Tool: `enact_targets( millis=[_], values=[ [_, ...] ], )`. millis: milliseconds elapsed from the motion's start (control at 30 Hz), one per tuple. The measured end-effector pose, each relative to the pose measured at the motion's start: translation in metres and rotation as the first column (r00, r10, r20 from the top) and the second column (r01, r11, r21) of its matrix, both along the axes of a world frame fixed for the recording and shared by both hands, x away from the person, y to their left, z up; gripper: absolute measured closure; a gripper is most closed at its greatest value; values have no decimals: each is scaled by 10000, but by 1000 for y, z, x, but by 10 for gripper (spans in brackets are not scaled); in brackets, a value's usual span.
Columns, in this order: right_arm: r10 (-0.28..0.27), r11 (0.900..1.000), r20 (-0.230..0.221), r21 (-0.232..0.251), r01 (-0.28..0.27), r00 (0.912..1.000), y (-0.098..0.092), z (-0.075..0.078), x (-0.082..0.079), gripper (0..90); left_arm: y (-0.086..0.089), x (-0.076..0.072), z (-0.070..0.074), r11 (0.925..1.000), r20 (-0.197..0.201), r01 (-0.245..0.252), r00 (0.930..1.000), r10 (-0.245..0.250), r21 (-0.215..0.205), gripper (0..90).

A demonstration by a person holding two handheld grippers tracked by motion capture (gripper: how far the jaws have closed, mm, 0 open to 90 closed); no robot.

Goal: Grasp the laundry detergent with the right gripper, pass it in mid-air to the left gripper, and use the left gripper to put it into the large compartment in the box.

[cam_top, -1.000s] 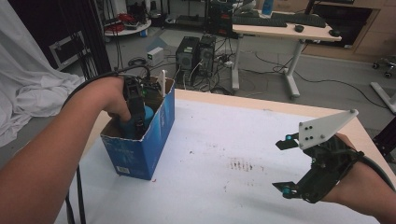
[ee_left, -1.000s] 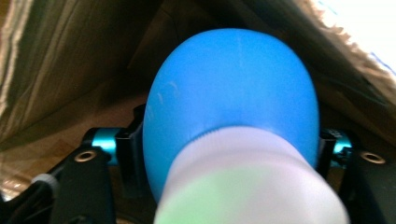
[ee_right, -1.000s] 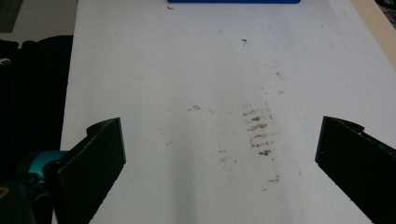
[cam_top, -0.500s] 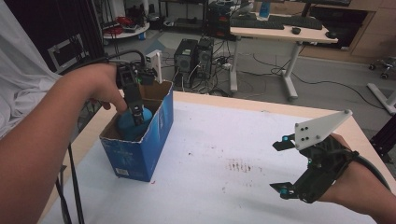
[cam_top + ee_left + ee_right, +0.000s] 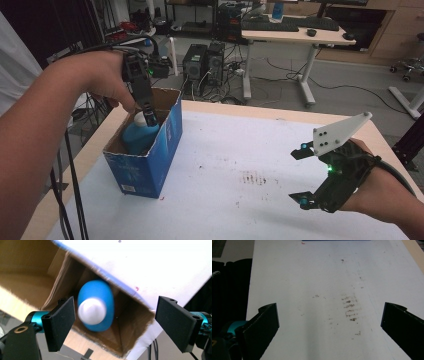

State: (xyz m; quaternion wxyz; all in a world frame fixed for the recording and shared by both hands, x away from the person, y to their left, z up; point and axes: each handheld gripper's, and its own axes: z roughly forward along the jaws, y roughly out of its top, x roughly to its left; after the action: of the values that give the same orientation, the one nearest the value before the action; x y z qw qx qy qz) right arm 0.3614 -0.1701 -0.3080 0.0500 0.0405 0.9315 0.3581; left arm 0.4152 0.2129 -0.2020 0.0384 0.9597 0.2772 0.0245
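Observation:
A blue bottle (image 5: 137, 135) with a white cap stands inside an open blue cardboard box (image 5: 150, 165) at the table's left. My left gripper (image 5: 148, 117) hangs just above the bottle's top, pointing down. In the left gripper view the bottle (image 5: 96, 307) sits in the box (image 5: 62, 272) below my left gripper (image 5: 117, 315), whose jaws are wide apart and touch nothing. At the right, my right gripper (image 5: 301, 172) hovers open over the white table (image 5: 240, 150). The right gripper view shows my right gripper (image 5: 329, 322) holding nothing above the bare tabletop (image 5: 312, 277).
Brown smudges (image 5: 255, 177) mark the white tabletop between the box and my right gripper. Cables trail off the table's left edge. Beyond the far edge are computer towers (image 5: 205, 62) on the floor and a desk (image 5: 300, 35).
My left gripper has risen out of the box and stands open above the bottle, which stays in the box. The right gripper has barely moved.

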Motion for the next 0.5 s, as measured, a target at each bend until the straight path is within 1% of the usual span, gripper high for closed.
enact_targets(
  millis=[33,67,100,133,167,200,233,267,300,333,367,433,500],
  values=[
    [33,10000,5,-41,-33,10000,0,1,1,9,-4,-1,1,9999,4,162,9999,-162,-24,164],
    [33,10000,5,-41,-33,10000,0,1,1,9,-4,-1,1,9999,4,162,9999,-162,-24,164],
    [12,9997,-67,-246,-14,10000,-1,3,1,9,-13,-4,4,9987,7,511,9987,-511,-38,164],
    [12,9997,-67,-246,-14,10000,-1,3,1,9,-13,-4,4,9987,7,511,9987,-511,-38,164],
    [53,9990,-85,-453,-57,9999,-2,6,2,9,-24,-7,4,9950,-66,992,9950,-992,-81,164],
    [53,9990,-85,-453,-57,9999,-2,6,2,9,-24,-7,4,9950,-66,992,9950,-992,-81,164],
    [84,9976,-94,-689,-90,9999,-3,10,4,9,-33,-9,4,9911,-156,1323,9911,-1325,-137,164],
    [105,9968,-113,-793,-113,9999,-4,12,5,9,-39,-11,2,9880,-206,1538,9879,-1540,-117,164],
    [93,9953,-117,-959,-104,9999,-5,14,6,9,-44,-12,1,9849,-148,1728,9848,-1729,-65,156],
    [118,9938,-125,-1103,-131,9999,-6,16,7,9,-50,-13,-1,9813,-124,1924,9812,-1924,7,129],
    [170,9916,-177,-1278,-191,9997,-7,18,8,9,-56,-15,-2,9780,-135,2087,9779,-2087,-7,121],
    [217,9850,-206,-1710,-249,9996,-8,21,11,9,-66,-17,-5,9710,-190,2390,9708,-2389,-7,113],
    [256,9759,-319,-2158,-319,9992,-9,23,13,9,-75,-18,-7,9631,-88,2692,9630,-2692,-42,83]
  ],
)
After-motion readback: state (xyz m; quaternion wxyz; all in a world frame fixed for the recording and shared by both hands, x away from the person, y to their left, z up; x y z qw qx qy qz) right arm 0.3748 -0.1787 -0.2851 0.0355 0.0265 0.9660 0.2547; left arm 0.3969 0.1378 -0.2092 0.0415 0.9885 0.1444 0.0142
